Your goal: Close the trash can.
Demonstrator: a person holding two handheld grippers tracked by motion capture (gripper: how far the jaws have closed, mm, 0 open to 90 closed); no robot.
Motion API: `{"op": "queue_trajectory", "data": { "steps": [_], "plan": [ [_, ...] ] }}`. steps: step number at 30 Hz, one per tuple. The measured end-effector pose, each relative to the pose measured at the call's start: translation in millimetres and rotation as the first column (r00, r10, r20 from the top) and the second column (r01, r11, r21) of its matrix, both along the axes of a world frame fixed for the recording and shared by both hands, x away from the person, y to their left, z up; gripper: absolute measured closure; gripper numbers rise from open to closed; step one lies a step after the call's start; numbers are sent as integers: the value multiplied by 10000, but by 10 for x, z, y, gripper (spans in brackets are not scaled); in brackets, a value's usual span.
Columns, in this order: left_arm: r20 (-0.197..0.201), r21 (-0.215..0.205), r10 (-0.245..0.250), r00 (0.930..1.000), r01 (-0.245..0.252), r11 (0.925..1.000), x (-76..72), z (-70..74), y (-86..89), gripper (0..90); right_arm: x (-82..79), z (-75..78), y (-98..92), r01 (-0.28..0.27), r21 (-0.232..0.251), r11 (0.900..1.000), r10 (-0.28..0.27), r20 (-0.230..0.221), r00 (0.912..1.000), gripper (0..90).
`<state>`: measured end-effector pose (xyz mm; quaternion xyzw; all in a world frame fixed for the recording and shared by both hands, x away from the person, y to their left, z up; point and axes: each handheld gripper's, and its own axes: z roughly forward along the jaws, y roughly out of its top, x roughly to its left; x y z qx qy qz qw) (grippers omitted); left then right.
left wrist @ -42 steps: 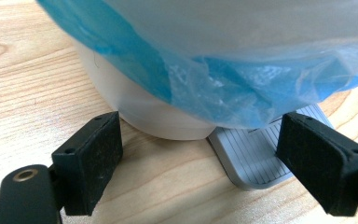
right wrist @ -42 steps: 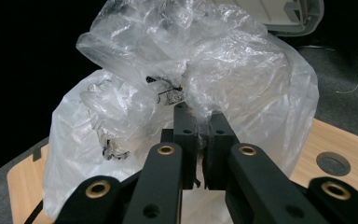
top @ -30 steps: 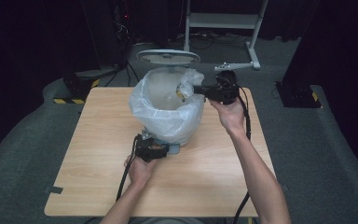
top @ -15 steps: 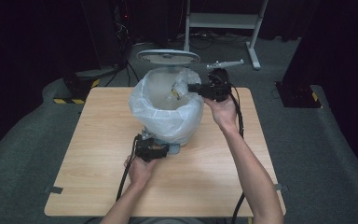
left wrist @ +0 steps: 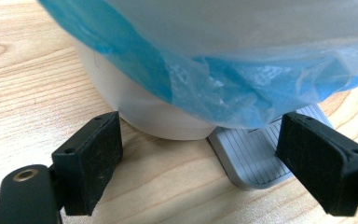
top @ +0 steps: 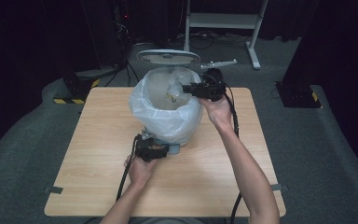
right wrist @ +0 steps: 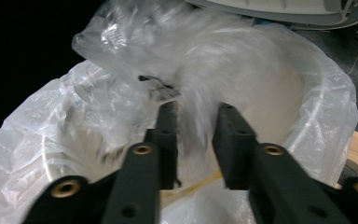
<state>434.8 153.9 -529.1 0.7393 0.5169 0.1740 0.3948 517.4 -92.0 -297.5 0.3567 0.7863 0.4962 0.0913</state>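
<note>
Inside, the lined bin point(top: 165, 109) holds a crumpled plastic wrapper point(top: 173, 90).

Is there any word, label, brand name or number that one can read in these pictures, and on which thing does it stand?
None: no readable text stands on the pedal bin, its plastic liner bag, the grey foot pedal, the wooden table or the yellow-and-black striped base on the floor.

Right gripper point(top: 186, 88) jaws newly parted
</note>
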Motion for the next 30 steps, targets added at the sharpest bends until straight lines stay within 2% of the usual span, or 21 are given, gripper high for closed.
{"op": "queue_trajectory", "data": {
  "steps": [4,10,20,30],
  "plan": [
    [2,4,4,10000,-4,10000,0,0,-1,146,-2,0,11,133,-45,9999,-133,11,9999,577],
    [-16,-25,-2,10000,2,10000,-1,-1,-2,146,-15,4,0,216,2,9998,-216,136,9997,505],
    [12,4,11,10000,-11,10000,0,0,-1,146,-82,48,-21,198,-140,9997,-189,612,9979,435],
    [11,-2,10,10000,-10,10000,0,0,-1,146,-143,76,-41,230,-121,9997,-218,870,9960,400]
  ]
}}
